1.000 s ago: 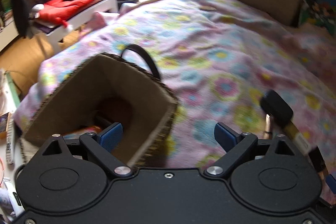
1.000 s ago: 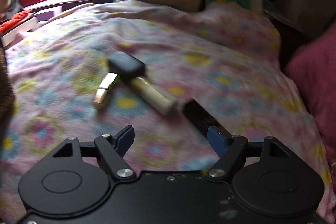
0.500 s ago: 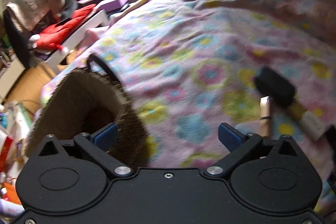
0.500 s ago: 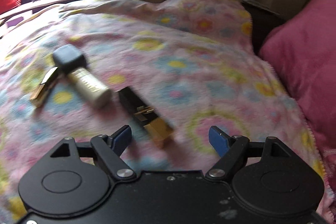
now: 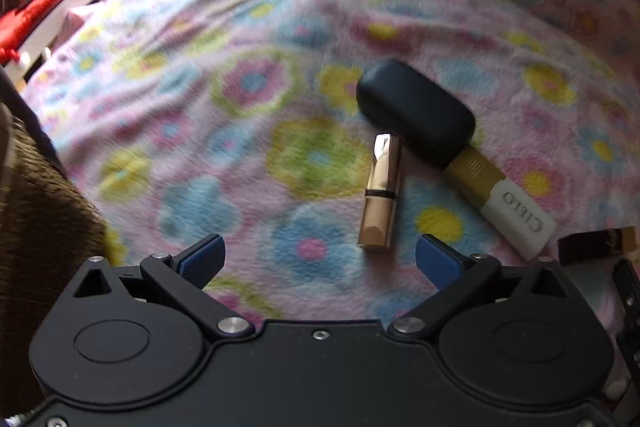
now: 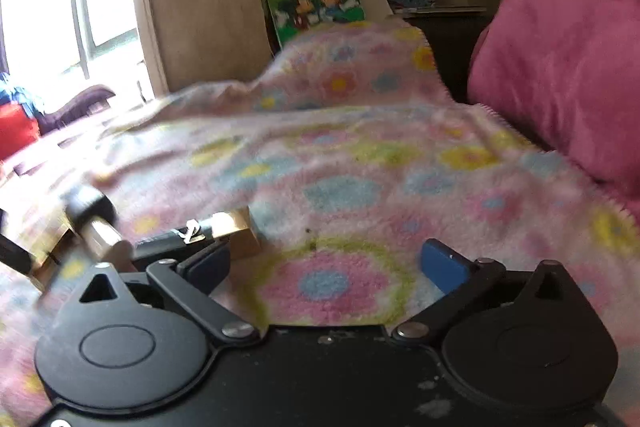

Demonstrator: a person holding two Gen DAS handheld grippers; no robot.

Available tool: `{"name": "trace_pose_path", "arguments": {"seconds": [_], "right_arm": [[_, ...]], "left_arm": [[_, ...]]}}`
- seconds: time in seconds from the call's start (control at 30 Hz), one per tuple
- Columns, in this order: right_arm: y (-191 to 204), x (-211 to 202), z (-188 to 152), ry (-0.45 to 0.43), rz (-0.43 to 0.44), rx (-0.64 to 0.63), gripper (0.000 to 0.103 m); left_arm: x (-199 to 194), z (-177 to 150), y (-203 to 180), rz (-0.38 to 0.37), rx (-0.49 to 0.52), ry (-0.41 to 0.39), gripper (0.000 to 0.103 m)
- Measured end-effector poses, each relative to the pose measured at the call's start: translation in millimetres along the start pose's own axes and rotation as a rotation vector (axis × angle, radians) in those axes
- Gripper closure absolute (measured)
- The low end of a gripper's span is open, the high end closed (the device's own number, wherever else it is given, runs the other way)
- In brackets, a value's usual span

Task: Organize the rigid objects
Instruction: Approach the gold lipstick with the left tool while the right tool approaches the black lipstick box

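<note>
Each hand-held gripper, left (image 5: 319, 257) and right (image 6: 326, 263), has a black body with round housings, silver screws and blue ribbed pads (image 5: 202, 259).

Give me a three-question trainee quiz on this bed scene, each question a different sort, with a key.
1. True or false: the left gripper is shut on the gold tube.
2. The bottle reads CIELO. Its cap is: A black, B red, C white.
3. Fill in: the tube and bottle lie on a flowered ____.

Key: 1 false, it stands open with nothing between its pads; 2 A; 3 blanket.
</note>
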State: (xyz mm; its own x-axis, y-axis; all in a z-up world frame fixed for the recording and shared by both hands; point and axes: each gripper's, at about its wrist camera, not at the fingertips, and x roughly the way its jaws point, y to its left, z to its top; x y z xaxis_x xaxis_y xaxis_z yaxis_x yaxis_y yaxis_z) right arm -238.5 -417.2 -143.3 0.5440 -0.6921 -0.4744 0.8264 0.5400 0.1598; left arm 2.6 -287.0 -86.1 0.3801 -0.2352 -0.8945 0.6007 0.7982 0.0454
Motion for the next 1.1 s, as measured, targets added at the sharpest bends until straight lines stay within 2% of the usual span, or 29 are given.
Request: {"name": "trace_pose_path", "arguments": {"seconds": [0.07,0.13,0.2,0.27,0.37,0.43,0.53,0.67,0.9,1.1], "right_arm": [[0.4,1.1,-0.9,-0.007,-0.001,-0.006,0.000],[2.0,-2.0,-2.1,-0.013,0.003,-0.001,0.000],[1.0,-1.6,-1.7,-0.017,0.011,0.008,0.000],[2.0,-2.8,-3.7,-0.019,0.013,0.011,0.000],[1.1,-3.7,-5.3,-0.025,0.017,0.017,0.000],[1.3,-4.2,-6.0,-0.027,0.017,0.017,0.000],[1.5,-5.3,-6.9,-0.029,0.017,0.019,0.000],[1.8,-5.2,-7.0,-0.029,0.016,0.017,0.000],[2.3,-5.5,-7.2,-0.030,0.010,0.012,0.000],[5.2,-4.5,-7.5,-0.032,-0.001,-0.003,0.000]], "left_arm": [[8.4,-0.7,-1.4,0.028,-0.009,0.021,0.009],[14.6,0.5,3.8,0.044,-0.048,0.045,0.007],[17.5,3.1,17.9,0.034,-0.135,0.072,0.007],[19.4,5.4,34.4,0.060,-0.221,0.099,0.007],[17.0,6.7,53.1,0.100,-0.303,0.103,0.012],[11.9,7.4,57.9,0.114,-0.333,0.101,0.019],[-2.8,7.1,56.6,0.057,-0.357,0.047,0.020],[-16.4,9.6,45.5,-0.041,-0.370,-0.027,0.006],[9.0,26.5,26.4,-0.080,-0.377,0.029,0.006],[16.0,29.5,23.1,-0.081,-0.371,0.024,0.005]]}}
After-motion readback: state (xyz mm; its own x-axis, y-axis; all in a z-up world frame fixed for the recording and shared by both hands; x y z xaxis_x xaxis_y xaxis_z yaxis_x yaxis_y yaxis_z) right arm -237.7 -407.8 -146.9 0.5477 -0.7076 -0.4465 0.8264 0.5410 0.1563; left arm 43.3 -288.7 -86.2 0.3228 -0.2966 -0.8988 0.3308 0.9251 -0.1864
